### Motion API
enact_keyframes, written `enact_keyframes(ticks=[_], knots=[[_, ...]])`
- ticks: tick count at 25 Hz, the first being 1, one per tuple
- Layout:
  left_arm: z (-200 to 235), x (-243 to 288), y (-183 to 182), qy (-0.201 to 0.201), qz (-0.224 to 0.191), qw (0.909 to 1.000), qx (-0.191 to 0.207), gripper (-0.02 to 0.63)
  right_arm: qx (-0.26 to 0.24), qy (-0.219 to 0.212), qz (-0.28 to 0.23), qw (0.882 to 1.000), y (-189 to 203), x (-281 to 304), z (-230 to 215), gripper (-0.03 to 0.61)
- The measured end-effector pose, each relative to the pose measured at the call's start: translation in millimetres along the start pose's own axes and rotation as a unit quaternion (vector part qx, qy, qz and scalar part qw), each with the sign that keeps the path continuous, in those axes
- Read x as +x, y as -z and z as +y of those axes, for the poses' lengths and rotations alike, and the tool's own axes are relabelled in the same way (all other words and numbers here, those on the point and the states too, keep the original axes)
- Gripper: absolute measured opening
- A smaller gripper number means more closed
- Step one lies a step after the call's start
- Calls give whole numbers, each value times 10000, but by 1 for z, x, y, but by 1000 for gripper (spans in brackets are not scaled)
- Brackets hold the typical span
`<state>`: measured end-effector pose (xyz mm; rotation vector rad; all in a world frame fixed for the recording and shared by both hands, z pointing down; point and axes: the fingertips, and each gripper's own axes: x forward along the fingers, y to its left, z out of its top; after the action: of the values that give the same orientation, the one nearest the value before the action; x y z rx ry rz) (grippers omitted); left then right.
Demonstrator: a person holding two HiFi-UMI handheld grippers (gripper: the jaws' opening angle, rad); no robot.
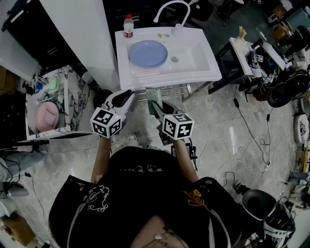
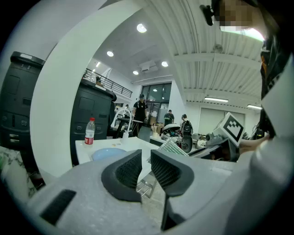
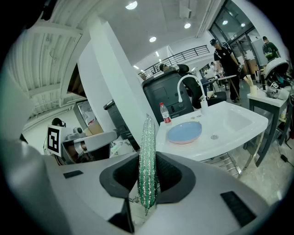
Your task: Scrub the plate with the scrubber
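Scrubber in hand, plate not yet touched

The blue plate lies flat on the ribbed left part of the white sink's surface, just beside the basin, with nothing on it and nothing touching it. A bottle stands behind it at the back corner, and the faucet arches over the basin. The scrubber, green and glittery, stands on edge, clamped between the fingers of the right gripper. In the head view that gripper is held in front of the person's body, short of the sink's front edge and well apart from the plate. The left gripper is beside it, its fingers a narrow gap apart with nothing between them. By my reading, the pick-up of the tool is done and the scrubbing itself has not begun. What is left is to carry the scrubber forward over the sink edge, set it on the plate and rub it across the face, perhaps with the left gripper steadying the rim
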<state>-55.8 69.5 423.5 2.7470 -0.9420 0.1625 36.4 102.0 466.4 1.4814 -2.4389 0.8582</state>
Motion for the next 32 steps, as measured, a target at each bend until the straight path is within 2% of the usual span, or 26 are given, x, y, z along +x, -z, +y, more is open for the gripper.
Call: enact_keyframes(ticks=[13, 21, 26, 32], knots=[[-15, 3, 16, 497, 324, 9982, 41, 55, -26, 151, 6, 9999, 6, 11, 10, 91], [0, -4, 22, 661, 399, 9970, 47, 55, 116, 328, -167, 9993, 4, 24, 15, 91], [12, -6, 32, 734, 431, 9964, -49, 55, -122, 466, -95, 9988, 10, 30, 19, 91], [21, 6, 37, 789, 470, 9956, -167, 55, -151, 548, 29, 9984, 13, 35, 10, 91]])
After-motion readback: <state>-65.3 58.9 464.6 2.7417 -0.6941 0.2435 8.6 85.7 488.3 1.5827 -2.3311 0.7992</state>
